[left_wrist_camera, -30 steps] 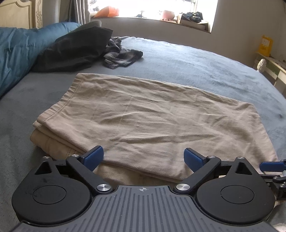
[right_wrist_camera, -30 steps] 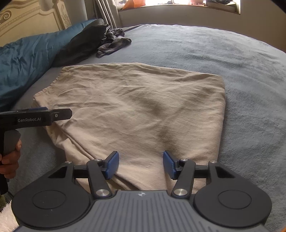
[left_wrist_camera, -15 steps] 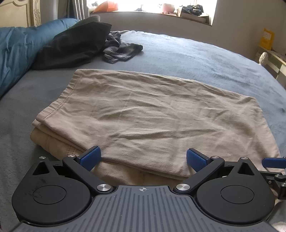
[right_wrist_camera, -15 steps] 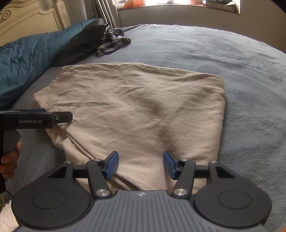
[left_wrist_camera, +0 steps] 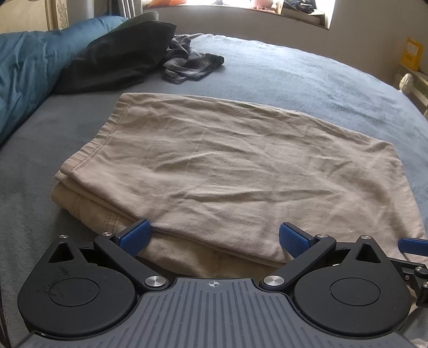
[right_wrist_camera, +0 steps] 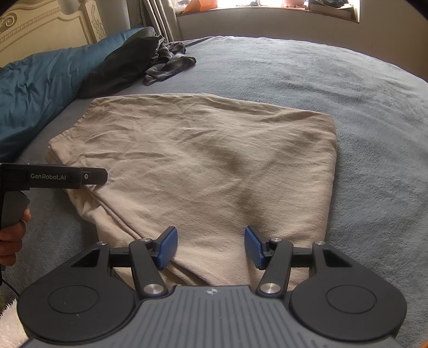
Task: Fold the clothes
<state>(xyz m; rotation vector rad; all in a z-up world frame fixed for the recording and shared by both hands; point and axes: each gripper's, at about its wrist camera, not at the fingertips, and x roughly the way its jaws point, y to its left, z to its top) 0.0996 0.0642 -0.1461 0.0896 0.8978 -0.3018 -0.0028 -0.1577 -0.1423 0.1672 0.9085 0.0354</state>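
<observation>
Beige trousers [left_wrist_camera: 214, 166] [right_wrist_camera: 203, 166] lie folded in layers on the grey-blue bed [left_wrist_camera: 307, 80]. My left gripper [left_wrist_camera: 214, 237] hovers over their near edge, open wide, its blue pads on either side of the fold with nothing pinched. My right gripper [right_wrist_camera: 211, 247] stands open over the near right part of the cloth, nothing between its fingers [right_wrist_camera: 167, 247]. The left tool's body [right_wrist_camera: 53, 176] and the hand holding it show at the left of the right wrist view. One blue pad of the right gripper peeks in at the left wrist view's right edge.
A teal duvet [left_wrist_camera: 29, 67], a black garment [left_wrist_camera: 117, 61] and a crumpled plaid garment [left_wrist_camera: 190, 67] lie at the far left of the bed. A windowsill with clutter [left_wrist_camera: 294, 10] runs behind. A headboard [right_wrist_camera: 45, 26] stands far left.
The left wrist view has tilted slightly, so the trousers sit a bit lower and nearer in it. The right gripper and the cloth have not moved.
</observation>
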